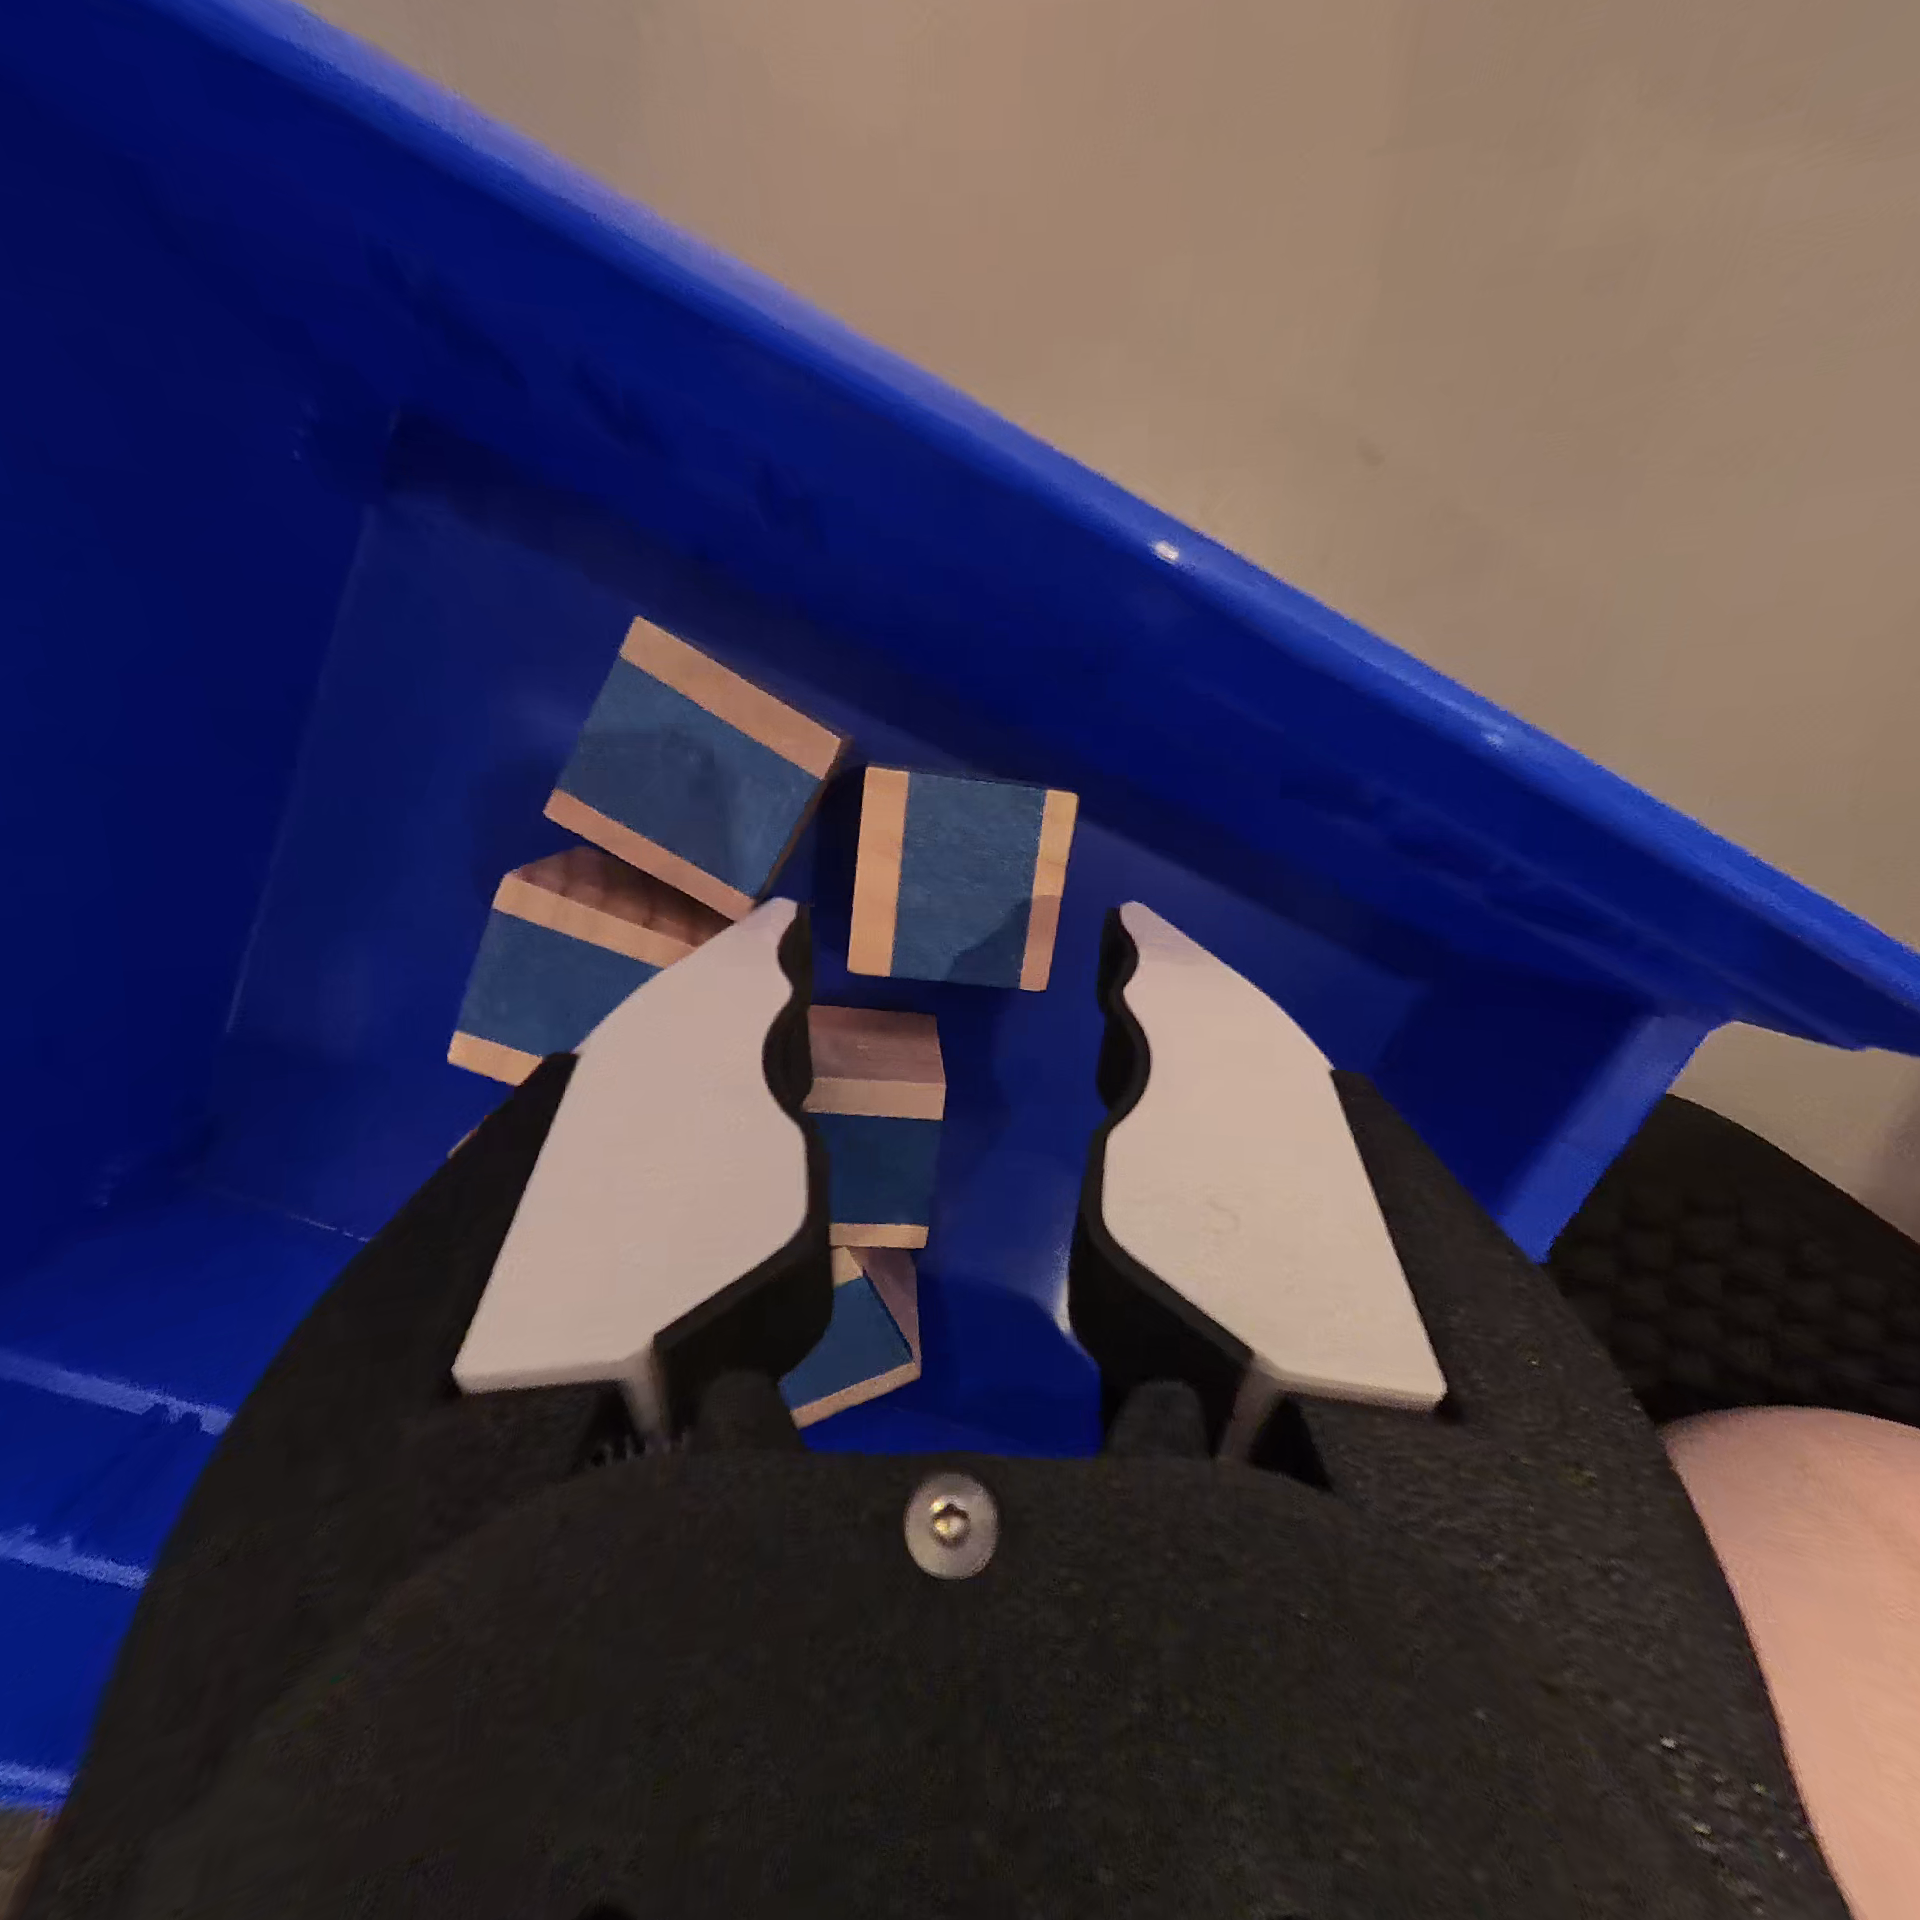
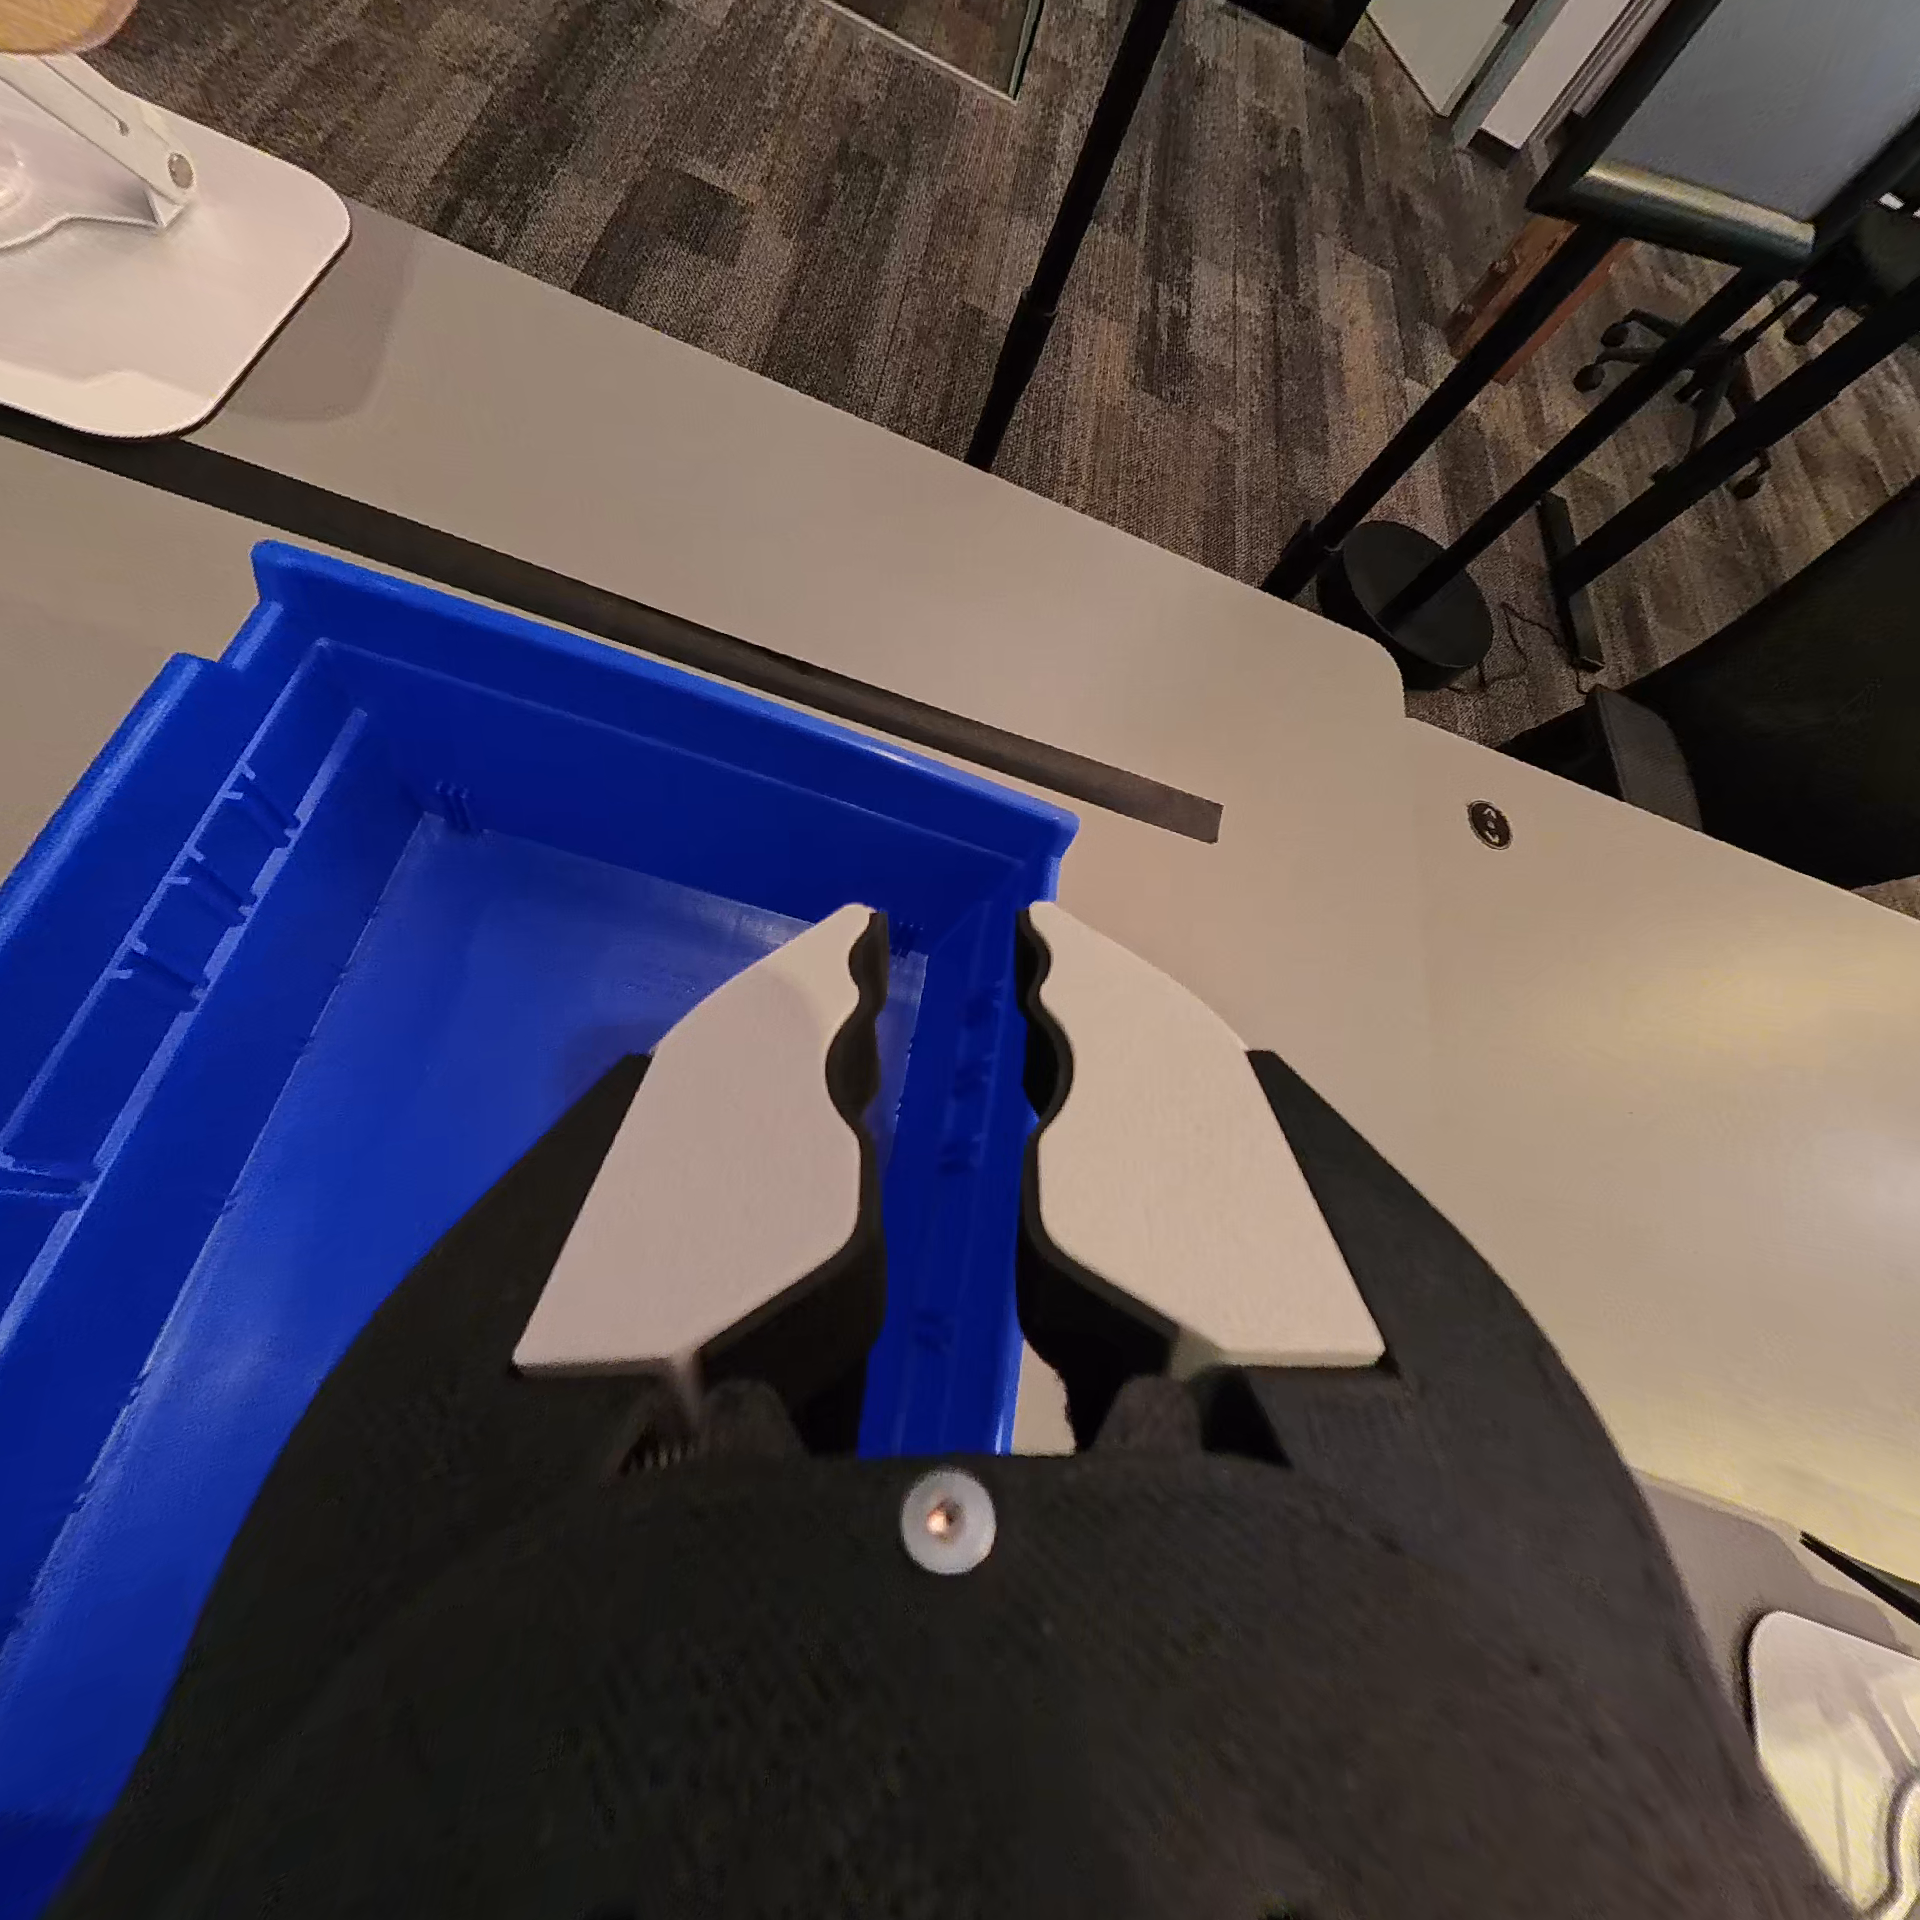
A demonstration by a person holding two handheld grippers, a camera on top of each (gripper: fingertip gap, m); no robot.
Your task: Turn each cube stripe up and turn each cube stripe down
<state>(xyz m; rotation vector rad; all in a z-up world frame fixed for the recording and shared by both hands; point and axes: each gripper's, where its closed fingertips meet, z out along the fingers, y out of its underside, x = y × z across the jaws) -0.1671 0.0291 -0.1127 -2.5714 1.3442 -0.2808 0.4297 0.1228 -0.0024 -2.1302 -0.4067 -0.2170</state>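
The left gripper (image 1: 956,914) has its 2 fingers spread apart with nothing clamped between them; it points down into the blue bin (image 1: 1039,582). The right gripper (image 2: 951,920) has its 2 fingers parted by a narrower gap that straddles the bin's side wall; whether the pads press on the wall cannot be determined.

5 wooden cubes lie on the bin floor, each with a blue stripe bordered by bare wood edges. The upright cube (image 1: 961,878) sits just beyond the left fingertips, stripe face toward the camera. The tilted cube (image 1: 691,764) lies to its left and leans on the lower-left cube (image 1: 561,966), which is partly hidden by the left finger. The centre cube (image 1: 878,1117) shows a bare wood top with its stripe on the side. The near cube (image 1: 857,1335) is tipped beside the finger base.

The bin (image 2: 312,935) rests on a light grey table (image 2: 1455,1039). Beyond the table edge: patterned dark carpet (image 2: 727,187) and black furniture legs (image 2: 1081,177).
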